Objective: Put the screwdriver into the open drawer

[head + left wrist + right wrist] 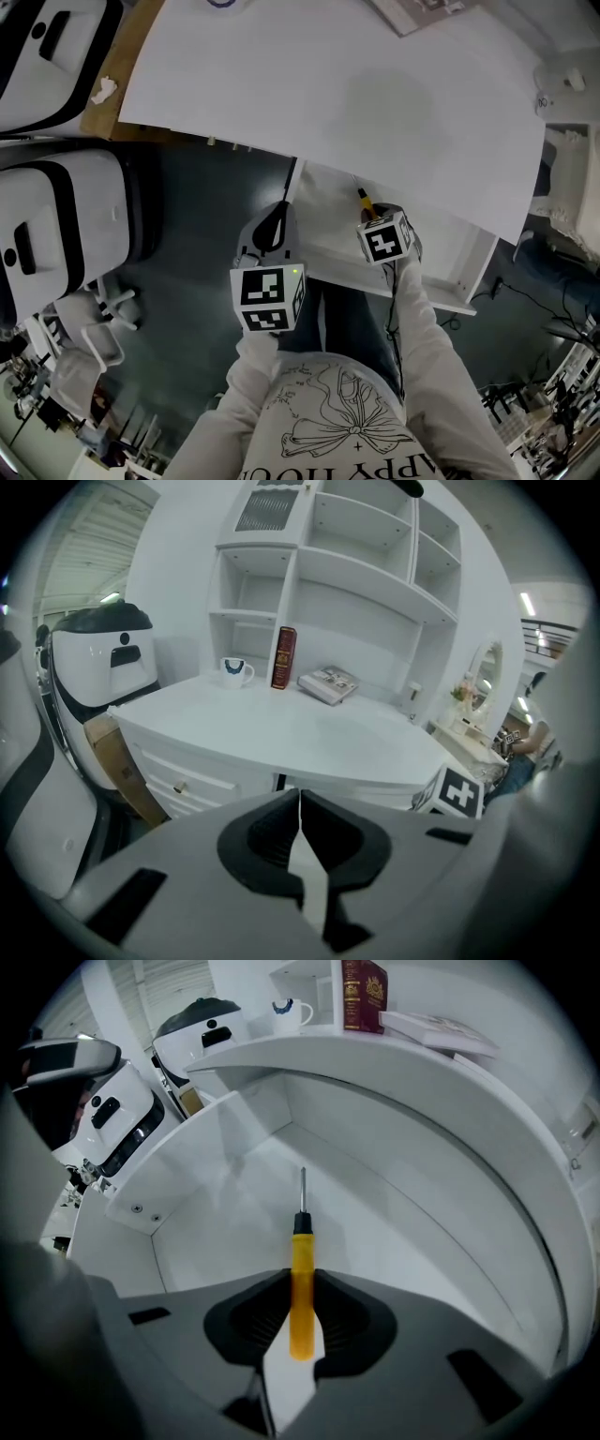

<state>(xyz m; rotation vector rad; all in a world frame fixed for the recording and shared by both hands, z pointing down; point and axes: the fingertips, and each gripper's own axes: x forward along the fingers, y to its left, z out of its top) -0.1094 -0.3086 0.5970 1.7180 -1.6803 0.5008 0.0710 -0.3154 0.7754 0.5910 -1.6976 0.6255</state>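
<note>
Sleeves (433, 347) nearest us, head view: our right gripper (372, 217) hangs over the open drawer (328, 230). Left gripper view: left gripper (300, 808) closed, empty. Right gripper view: jaws clamp the yellow screwdriver (301, 1283), tip toward the drawer floor; we should lower it nearly flat before letting go.

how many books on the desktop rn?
2. A red book stands upright beside the mug; a flat book lies on the red one's other side. Others could sit out of frame.
</note>
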